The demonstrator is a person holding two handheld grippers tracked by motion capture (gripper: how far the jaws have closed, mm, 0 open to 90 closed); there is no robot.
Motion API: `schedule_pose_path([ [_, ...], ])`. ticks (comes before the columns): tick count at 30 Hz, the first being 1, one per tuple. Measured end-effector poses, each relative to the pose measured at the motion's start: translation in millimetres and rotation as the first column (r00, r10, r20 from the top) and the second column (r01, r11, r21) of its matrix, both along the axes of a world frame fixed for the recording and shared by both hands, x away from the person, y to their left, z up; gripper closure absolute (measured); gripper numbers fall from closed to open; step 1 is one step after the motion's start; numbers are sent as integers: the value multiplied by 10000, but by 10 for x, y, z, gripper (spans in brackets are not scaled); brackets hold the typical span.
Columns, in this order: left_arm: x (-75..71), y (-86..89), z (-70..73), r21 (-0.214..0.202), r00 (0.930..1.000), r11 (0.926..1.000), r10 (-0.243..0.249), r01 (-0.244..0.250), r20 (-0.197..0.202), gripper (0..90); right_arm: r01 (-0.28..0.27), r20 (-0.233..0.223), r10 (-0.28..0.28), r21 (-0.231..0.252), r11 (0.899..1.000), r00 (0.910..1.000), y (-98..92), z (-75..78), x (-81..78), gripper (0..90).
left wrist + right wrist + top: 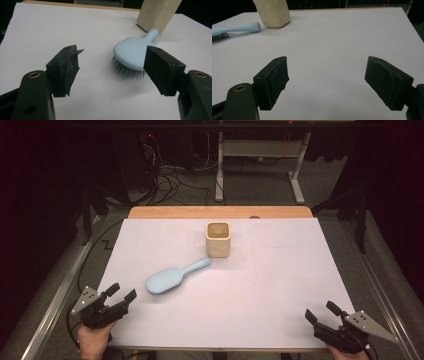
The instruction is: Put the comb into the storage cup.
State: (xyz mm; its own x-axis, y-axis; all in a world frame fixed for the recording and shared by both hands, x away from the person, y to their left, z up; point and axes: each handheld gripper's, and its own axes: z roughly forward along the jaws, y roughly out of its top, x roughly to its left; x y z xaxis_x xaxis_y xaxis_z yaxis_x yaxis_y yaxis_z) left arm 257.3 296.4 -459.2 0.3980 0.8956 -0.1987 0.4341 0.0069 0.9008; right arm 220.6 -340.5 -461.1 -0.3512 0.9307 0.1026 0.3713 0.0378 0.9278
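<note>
A light blue hairbrush [172, 276] lies bristles-down on the white table sheet [280, 285], its handle pointing toward a cream square cup [218, 239] that stands upright just behind it. My left gripper [121, 293] rests open at the near left corner, a short way from the brush head. In the left gripper view the brush [132, 53] lies just beyond the open jaws, with the cup [157, 13] behind it. My right gripper [321, 312] is open at the near right corner, far from both. The right gripper view has the brush handle [242, 27] and cup [273, 12] at far left.
A wooden table edge [220, 212] runs along the back of the sheet. Metal rails [55, 295] flank the table on both sides. Beyond it stand a white desk frame [260, 165] and tangled cables [170, 180] on the floor.
</note>
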Motion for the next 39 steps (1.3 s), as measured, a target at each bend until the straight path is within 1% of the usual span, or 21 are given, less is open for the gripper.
schedule_pose_path([
  [3,-9,7,8,-66,10000,10000,29,-29,55,286,-3,-31,3,5,10000,10000,-6,-2,4,193],
  [9,-13,-17,30,98,9999,9999,30,-32,165,286,-66,-48,66,-18,10000,10000,-2,-2,8,195],
  [14,-3,-39,47,28,9998,10000,58,-59,215,286,-98,-61,98,4,10000,9999,3,-5,14,197],
  [17,7,-49,59,-12,9998,10000,-29,29,199,286,-101,-73,101,-24,9999,9999,3,-6,14,197],
  [19,6,-56,73,45,9996,10000,-54,53,280,289,-48,-76,48,-38,10000,10000,1,-7,10,197],
  [21,0,-64,90,130,9990,9999,-6,1,445,289,-1,-95,0,-26,10000,10000,-3,-6,7,197],
  [24,12,-77,107,111,9985,9999,-5,-1,546,290,-2,-92,2,21,10000,10000,-4,-4,5,197],
  [28,25,-118,114,218,9985,9996,-175,164,527,291,-113,-46,113,41,9999,9999,4,0,-1,197],
  [29,28,-128,114,167,9985,9996,-239,231,491,292,-116,-34,116,59,9999,9999,5,0,-1,197],
  [31,41,-143,113,-87,9984,9987,-498,501,285,293,-129,-64,130,63,9999,9999,5,-1,0,197],
  [34,37,-183,125,123,9980,9985,-537,533,342,298,-145,-61,145,52,9999,9999,8,0,0,197],
  [37,42,-208,151,117,9971,9978,-657,653,391,299,-173,-50,173,44,9998,9998,17,1,-2,197],
  [39,50,-229,164,188,9965,9973,-722,714,430,299,-193,-58,194,49,9998,9998,20,1,-2,197],
])
